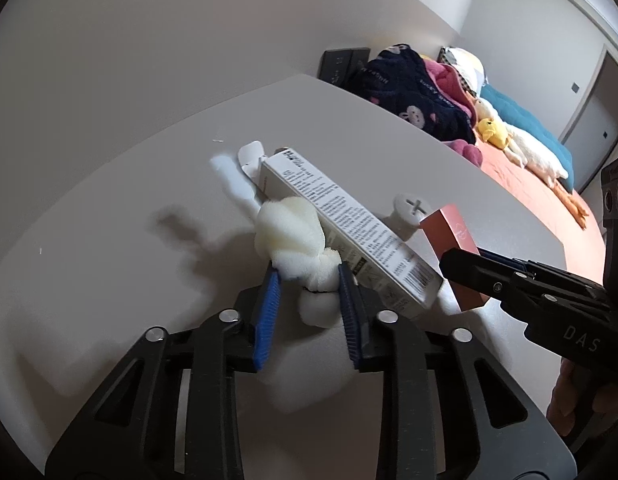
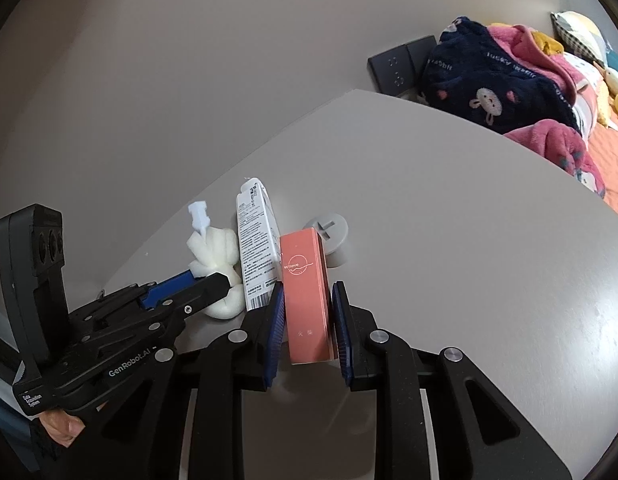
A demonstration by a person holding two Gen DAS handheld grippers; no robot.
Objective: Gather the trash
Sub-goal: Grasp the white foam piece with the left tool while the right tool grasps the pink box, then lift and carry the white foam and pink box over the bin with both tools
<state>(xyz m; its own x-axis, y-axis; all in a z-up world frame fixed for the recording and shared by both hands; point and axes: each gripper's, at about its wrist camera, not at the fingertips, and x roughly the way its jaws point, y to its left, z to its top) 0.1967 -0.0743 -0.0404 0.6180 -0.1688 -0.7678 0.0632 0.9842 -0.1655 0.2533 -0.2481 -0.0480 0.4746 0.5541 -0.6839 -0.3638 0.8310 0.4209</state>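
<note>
2 grippers are clamped on trash at the grey bench (image 1: 109, 240).

Left wrist view: the left gripper (image 1: 309, 276) is seen with its jaws pinched on a white foam wad (image 1: 293, 236), which rests on the bench touching a long white printed carton (image 1: 349, 220); a salmon-pink box (image 1: 453, 240) is held by the right gripper (image 1: 469, 268) just beside it, near a grey screw-head cap (image 1: 409, 208). Right wrist view: the pink box is gripped upright between the closed jaws of the right gripper (image 2: 307, 300), the carton is leaned against its left side, and the foam is squeezed by the left gripper (image 2: 213, 276). A bed (image 2: 613, 184) is seen beyond.
</note>
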